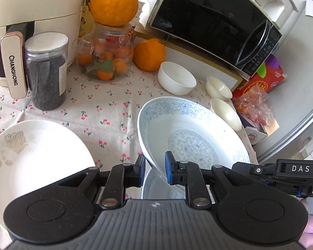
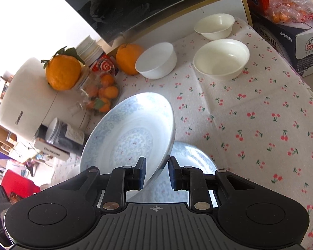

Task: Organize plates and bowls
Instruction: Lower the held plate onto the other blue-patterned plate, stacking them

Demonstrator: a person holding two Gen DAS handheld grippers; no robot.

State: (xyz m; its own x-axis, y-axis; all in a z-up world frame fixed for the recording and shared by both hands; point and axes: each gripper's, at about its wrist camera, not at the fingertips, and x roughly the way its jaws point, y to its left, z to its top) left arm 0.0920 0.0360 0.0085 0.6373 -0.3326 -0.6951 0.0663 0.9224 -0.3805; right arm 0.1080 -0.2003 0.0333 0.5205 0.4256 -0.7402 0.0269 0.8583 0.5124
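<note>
Both tongs point(image 1: 155, 169) point(image 2: 157, 171) clamped on tilted blue-patterned plate point(image 1: 189, 129) rim, above second plate point(image 2: 189, 162).

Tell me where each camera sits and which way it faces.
Left wrist: on the left gripper, angled down at the patterned plate it clamps; the right gripper shows at right.
Right wrist: on the right gripper, angled down at the same plate; only its own fingers show.
Shared: plate, white bowl, microwave.

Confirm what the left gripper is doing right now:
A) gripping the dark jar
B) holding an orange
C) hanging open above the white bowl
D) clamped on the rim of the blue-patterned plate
D: the left gripper has its pads on either side of the tilted blue-patterned plate rim, lifted off the table.
</note>
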